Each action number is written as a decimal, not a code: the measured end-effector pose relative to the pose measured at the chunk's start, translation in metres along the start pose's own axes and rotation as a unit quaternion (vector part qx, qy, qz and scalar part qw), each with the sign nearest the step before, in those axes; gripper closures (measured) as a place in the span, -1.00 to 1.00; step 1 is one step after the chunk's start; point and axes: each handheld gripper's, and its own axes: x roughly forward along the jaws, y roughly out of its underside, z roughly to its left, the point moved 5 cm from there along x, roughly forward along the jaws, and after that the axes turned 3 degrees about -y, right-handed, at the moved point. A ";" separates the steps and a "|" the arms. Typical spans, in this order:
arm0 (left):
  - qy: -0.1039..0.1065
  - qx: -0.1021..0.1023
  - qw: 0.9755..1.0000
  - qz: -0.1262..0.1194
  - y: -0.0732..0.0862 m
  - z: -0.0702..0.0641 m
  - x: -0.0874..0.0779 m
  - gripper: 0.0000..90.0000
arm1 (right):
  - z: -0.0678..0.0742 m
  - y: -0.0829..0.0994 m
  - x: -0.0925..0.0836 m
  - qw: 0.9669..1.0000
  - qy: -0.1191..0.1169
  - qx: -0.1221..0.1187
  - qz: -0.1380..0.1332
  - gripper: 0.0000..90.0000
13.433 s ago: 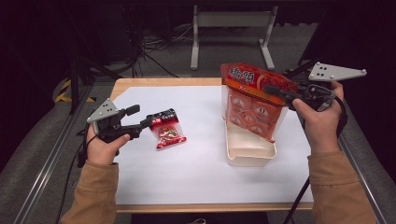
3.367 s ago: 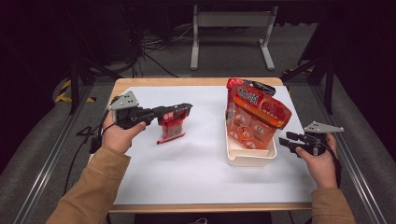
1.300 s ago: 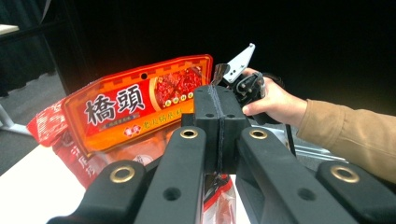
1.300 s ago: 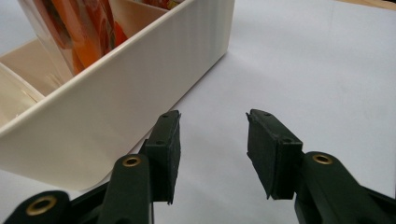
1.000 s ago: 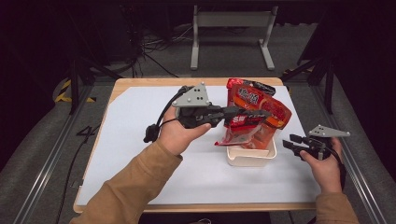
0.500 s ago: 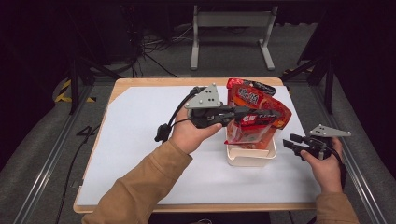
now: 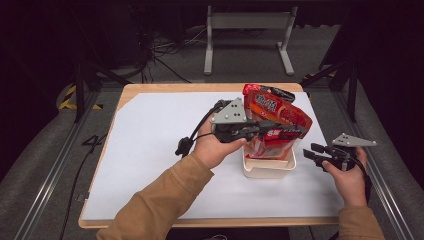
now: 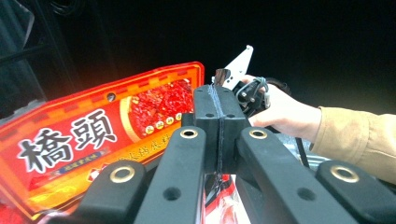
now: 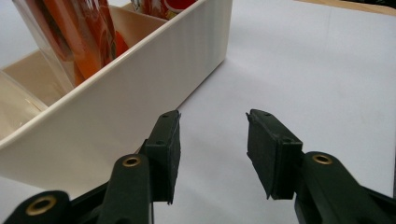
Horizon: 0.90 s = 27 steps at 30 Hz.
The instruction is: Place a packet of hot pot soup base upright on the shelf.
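My left gripper [image 7: 299,131] hovers over the cream box [image 7: 267,171], jaws shut on the crinkled edge of a small red snack packet [image 8: 223,207] that hangs below them. A large red bag [image 7: 274,106] with white characters stands in the box, leaning on its far end; in the left gripper view this bag [image 8: 88,140] is just left of the jaws. My right gripper [image 7: 310,152] rests low on the table to the right of the box, open with nothing between its fingers [image 9: 212,116], beside the box's wall [image 9: 116,93].
White paper [image 7: 150,150] covers the wooden table; its left half is bare. The left gripper's cable [image 7: 192,137] trails left from the hand. A metal stand [image 7: 247,30] is on the floor beyond the table.
My left gripper has moved right and slightly down with the small packet, further over the box beside the large bag. The right gripper has stayed put.
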 end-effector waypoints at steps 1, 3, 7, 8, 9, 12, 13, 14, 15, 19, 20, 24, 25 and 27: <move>0.002 0.000 1.000 0.001 0.001 -0.001 0.001 1.00 | 0.000 0.000 0.000 1.000 0.000 0.000 0.000 0.21; 0.005 0.002 1.000 0.003 0.003 -0.002 0.005 1.00 | 0.000 0.000 0.000 1.000 0.000 0.000 0.000 0.21; 0.012 0.005 1.000 0.006 0.007 -0.005 0.011 1.00 | 0.000 0.000 0.000 1.000 0.001 0.001 0.000 0.21; 0.012 0.005 1.000 0.006 0.008 -0.005 0.013 1.00 | 0.000 0.000 0.000 1.000 0.000 0.001 0.000 0.21; 0.015 0.005 1.000 0.007 0.008 -0.005 0.014 1.00 | 0.000 0.000 0.000 1.000 0.000 0.001 0.000 0.21; 0.020 0.005 1.000 0.009 0.010 -0.006 0.018 1.00 | 0.000 0.000 0.000 1.000 0.000 0.001 0.001 0.21; 0.025 0.007 1.000 0.008 0.011 -0.007 0.019 1.00 | 0.000 0.000 0.000 1.000 0.000 0.001 0.001 0.21; 0.027 0.011 1.000 0.009 0.012 -0.007 0.020 1.00 | 0.000 0.000 0.000 1.000 0.000 0.001 0.000 0.20; 0.029 0.012 0.999 0.009 0.013 -0.008 0.022 1.00 | -0.001 0.000 0.000 1.000 0.000 0.002 0.000 0.20; 0.033 0.013 0.999 0.014 0.018 -0.008 0.026 1.00 | -0.001 0.000 0.000 1.000 -0.001 0.000 0.001 0.20; 0.033 0.012 0.999 0.015 0.019 -0.008 0.027 1.00 | -0.001 0.000 0.000 1.000 -0.001 0.001 0.001 0.20; 0.034 0.009 0.999 0.018 0.025 -0.007 0.030 1.00 | -0.001 0.001 0.001 1.000 0.000 0.001 0.001 0.20; 0.036 0.008 0.999 0.019 0.027 -0.008 0.031 1.00 | -0.001 0.001 0.001 1.000 -0.001 0.001 0.001 0.20; 0.037 0.010 0.999 0.024 0.031 -0.008 0.033 1.00 | -0.001 0.001 0.001 1.000 0.000 0.002 0.002 0.19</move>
